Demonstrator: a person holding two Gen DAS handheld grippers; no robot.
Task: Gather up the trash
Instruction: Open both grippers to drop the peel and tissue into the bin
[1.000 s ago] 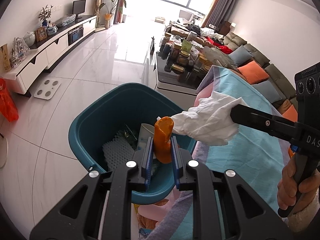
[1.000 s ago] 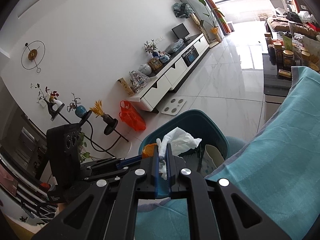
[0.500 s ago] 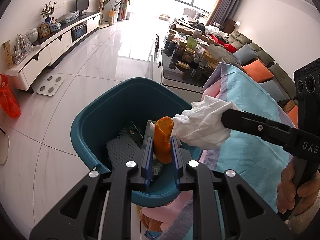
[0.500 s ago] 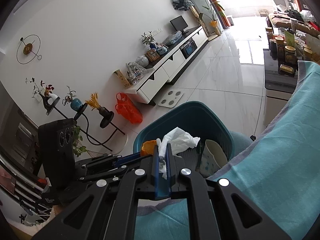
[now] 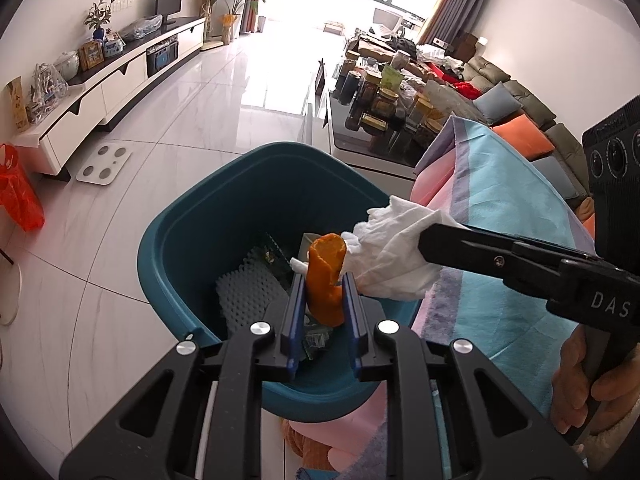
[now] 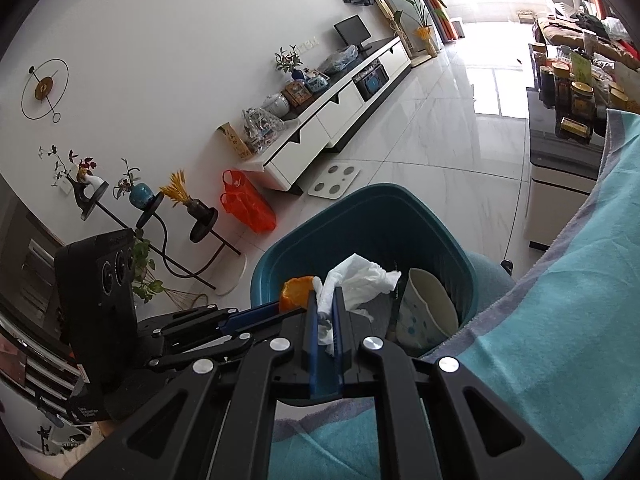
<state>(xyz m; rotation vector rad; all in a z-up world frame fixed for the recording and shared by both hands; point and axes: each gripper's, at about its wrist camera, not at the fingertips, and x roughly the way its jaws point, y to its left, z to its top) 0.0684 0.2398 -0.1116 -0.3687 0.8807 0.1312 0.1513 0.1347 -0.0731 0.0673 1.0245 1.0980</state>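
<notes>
While tissue (image 5: 394,256) hides right fingers (image 6: 339,312) (clamped on it), left fingers (image 5: 294,300) clamp peel (image 5: 325,280).

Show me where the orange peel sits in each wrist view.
Left wrist: orange peel at centre, pinched upright in the left tongs, over the bin.
Right wrist: peel left of centre, beside the tissue in the right tongs.
Shared landmark: the teal bin.
</notes>
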